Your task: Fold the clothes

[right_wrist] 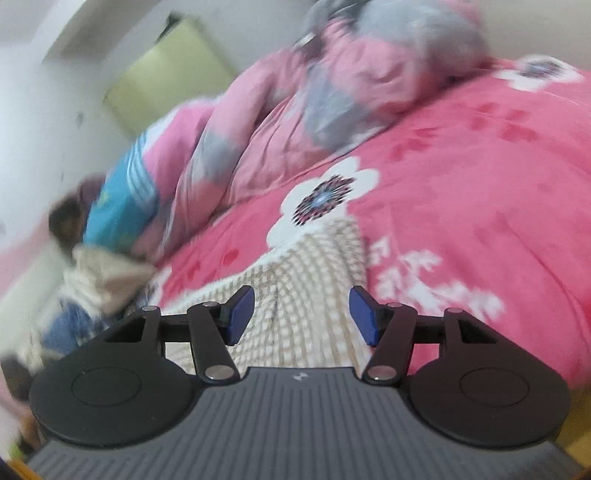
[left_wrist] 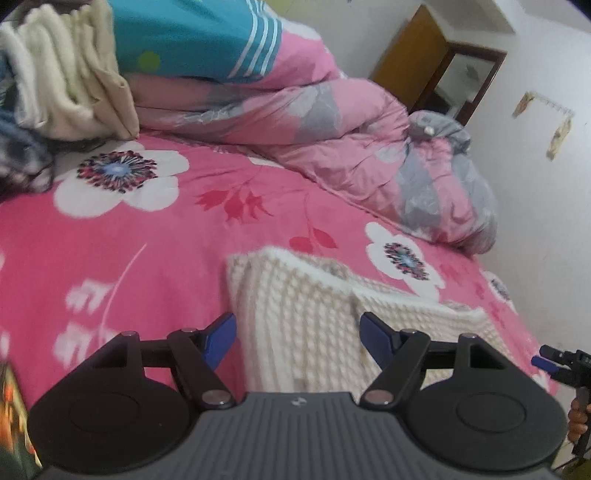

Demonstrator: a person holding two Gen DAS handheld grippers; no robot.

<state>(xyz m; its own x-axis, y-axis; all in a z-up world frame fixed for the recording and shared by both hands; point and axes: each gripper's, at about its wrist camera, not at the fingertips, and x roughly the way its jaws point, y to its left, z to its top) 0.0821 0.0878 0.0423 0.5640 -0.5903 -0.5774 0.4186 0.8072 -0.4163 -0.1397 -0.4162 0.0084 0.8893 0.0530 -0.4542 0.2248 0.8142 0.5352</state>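
Observation:
A cream knitted garment [left_wrist: 314, 317] lies folded on the pink flowered bedsheet [left_wrist: 147, 240], near the bed's front edge. My left gripper [left_wrist: 297, 339] hovers open just above its near part, nothing between the blue pads. In the right wrist view the same knit [right_wrist: 306, 273] stretches away under my right gripper [right_wrist: 301, 314], which is open and empty. That view is blurred. The right gripper [left_wrist: 554, 363] also shows at the right edge of the left wrist view, held by a hand [left_wrist: 578, 421].
A crumpled pink and grey quilt [left_wrist: 332, 140] runs along the back of the bed. A pile of folded cream and blue clothes [left_wrist: 62, 74] sits at the back left beside a teal striped pillow [left_wrist: 192, 33]. A brown cabinet [left_wrist: 436, 62] stands against the white wall.

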